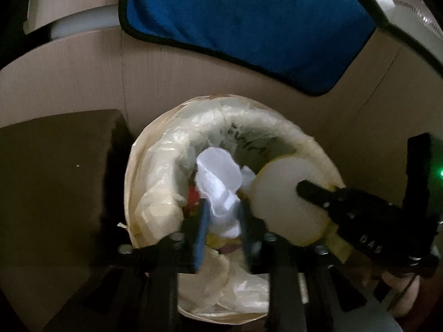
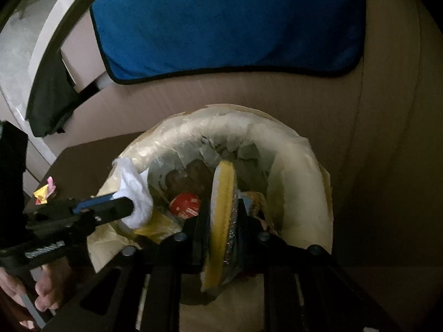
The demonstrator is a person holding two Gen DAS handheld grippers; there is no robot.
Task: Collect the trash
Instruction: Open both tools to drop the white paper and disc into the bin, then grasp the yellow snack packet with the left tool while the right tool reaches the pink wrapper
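Note:
Both grippers hang over a waste bin lined with a pale plastic bag (image 1: 277, 121) (image 2: 299, 166). A crumpled white tissue (image 1: 221, 182) (image 2: 135, 193) sits between the fingers of my left gripper (image 1: 223, 210) (image 2: 124, 206). The jaws stand apart and the tissue looks loose in the gap. My right gripper (image 2: 223, 204) is open around a round disc with a yellow edge (image 2: 224, 207) (image 1: 282, 210), which stands on edge and tilted between the fingers. One right finger (image 1: 313, 192) crosses the disc's white face. A red item (image 2: 185, 203) and other trash lie in the bin.
A cardboard wall (image 1: 83, 77) rises behind the bin, with a blue towel (image 1: 249, 22) (image 2: 227, 22) hung over it. A dark surface (image 1: 55, 166) lies left of the bin, with small bright wrappers (image 2: 44, 192) on it. A person's hand (image 2: 47, 290) grips the left handle.

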